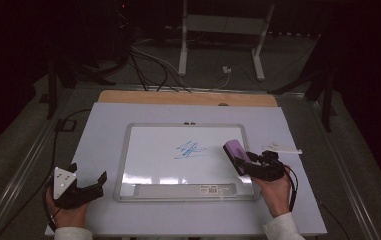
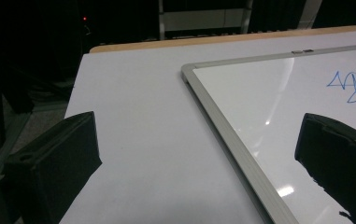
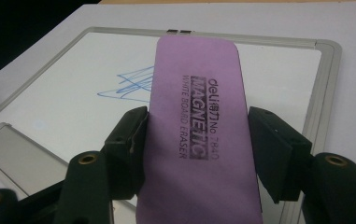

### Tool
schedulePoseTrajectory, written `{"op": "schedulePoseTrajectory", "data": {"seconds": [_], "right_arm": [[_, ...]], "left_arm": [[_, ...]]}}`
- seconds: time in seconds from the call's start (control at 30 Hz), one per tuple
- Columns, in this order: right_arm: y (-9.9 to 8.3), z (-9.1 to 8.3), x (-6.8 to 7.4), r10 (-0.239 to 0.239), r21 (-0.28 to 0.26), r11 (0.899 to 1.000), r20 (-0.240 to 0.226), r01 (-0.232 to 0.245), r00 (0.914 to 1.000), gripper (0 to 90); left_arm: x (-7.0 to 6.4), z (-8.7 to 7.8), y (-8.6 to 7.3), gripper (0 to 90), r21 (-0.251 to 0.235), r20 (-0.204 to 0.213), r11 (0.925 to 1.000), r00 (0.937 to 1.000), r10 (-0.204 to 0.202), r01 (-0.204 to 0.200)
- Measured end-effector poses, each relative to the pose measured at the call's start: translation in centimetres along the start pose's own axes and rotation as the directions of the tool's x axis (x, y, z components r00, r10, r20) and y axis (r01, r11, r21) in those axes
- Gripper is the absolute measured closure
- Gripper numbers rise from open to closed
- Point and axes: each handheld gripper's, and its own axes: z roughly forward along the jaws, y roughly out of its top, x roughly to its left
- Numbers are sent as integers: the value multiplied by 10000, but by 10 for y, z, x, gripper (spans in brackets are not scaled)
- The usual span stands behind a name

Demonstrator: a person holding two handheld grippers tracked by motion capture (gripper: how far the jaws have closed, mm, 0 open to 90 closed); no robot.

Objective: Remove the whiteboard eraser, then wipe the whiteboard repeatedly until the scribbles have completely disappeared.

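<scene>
White surface (image 1: pixel 103 125) carries one whiteboard (image 1: pixel 153 150) bearing one blue scribble (image 1: pixel 190 149). At left, the left claw (image 1: pixel 89 181) rests with jaws spread, empty. At right, the right claw (image 1: pixel 248 162) clamps one purple eraser (image 1: pixel 235 152) over the board's right edge.

High view looks down from above; both gripper views sit low, sharing the whiteboard (image 1: pixel 185 160).

A pale bench (image 1: pixel 103 130) with a wooden strip along its far edge was seen. A silver-framed whiteboard (image 1: pixel 128 150), marked with a blue scribble (image 1: pixel 190 149), was laid flat at its middle. A small white object (image 1: pixel 282 148) was placed just beside the whiteboard's right edge.
</scene>
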Motion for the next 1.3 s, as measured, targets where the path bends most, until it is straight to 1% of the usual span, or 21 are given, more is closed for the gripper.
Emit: {"op": "schedulePoseTrajectory", "data": {"seconds": [0.17, 0.33, 0.53, 0.7, 1.07, 1.3], "right_arm": [[5, 3, 0, -28, -55, 10000, 21, 28, 10000, 408], [11, 9, 3, -197, -55, 9998, 37, 197, 9998, 408], [17, 17, 6, -260, -36, 9997, -2, 260, 9997, 408], [22, 22, 9, -359, -70, 9993, -34, 359, 9994, 408], [25, 32, 10, -173, -291, 9994, -147, 169, 9997, 408], [25, 43, 13, -298, -228, 9993, -22, 298, 9996, 408]], "left_arm": [[0, 0, 0, 7, 27, 9, 10000, 10000, -2, 2], [0, -1, 0, 7, -7, -25, 10000, 10000, 9, -9], [2, -1, -1, 7, 22, -35, 10000, 10000, -69, 69], [1, -1, -1, 7, -1, -31, 10000, 10000, -22, 22], [1, 0, -1, 7, 26, -16, 10000, 10000, -14, 14], [1, 0, -1, 7, 34, 6, 10000, 10000, 11, -11]]}}
